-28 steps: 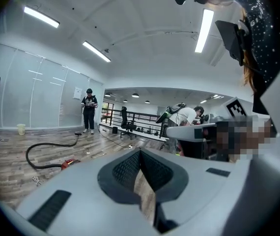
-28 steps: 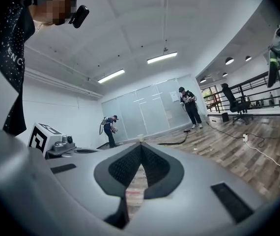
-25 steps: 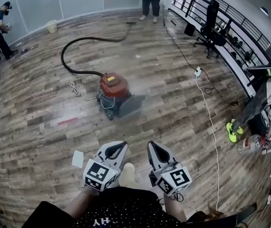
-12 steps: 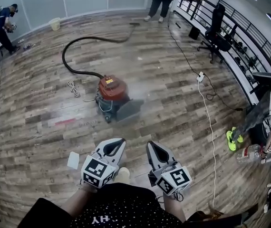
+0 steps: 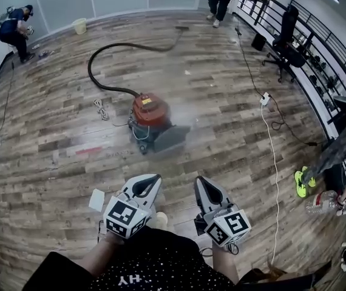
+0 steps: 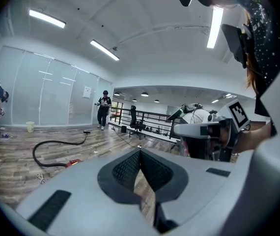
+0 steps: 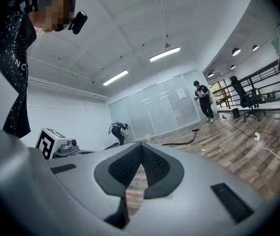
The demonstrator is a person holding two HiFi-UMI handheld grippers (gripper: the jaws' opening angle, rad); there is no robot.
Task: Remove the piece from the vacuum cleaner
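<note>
On the floor (image 5: 45, 114), vacuum cleaner (image 5: 149, 114)

The vacuum cleaner (image 5: 149, 113) shows too small for detail.

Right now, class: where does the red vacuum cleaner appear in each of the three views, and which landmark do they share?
Head view: vacuum cleaner just above the centre of the picture.
Left gripper view: lower left, only its red top shows.
Right gripper view: not in it.
Shared landmark: the black hose.
</note>
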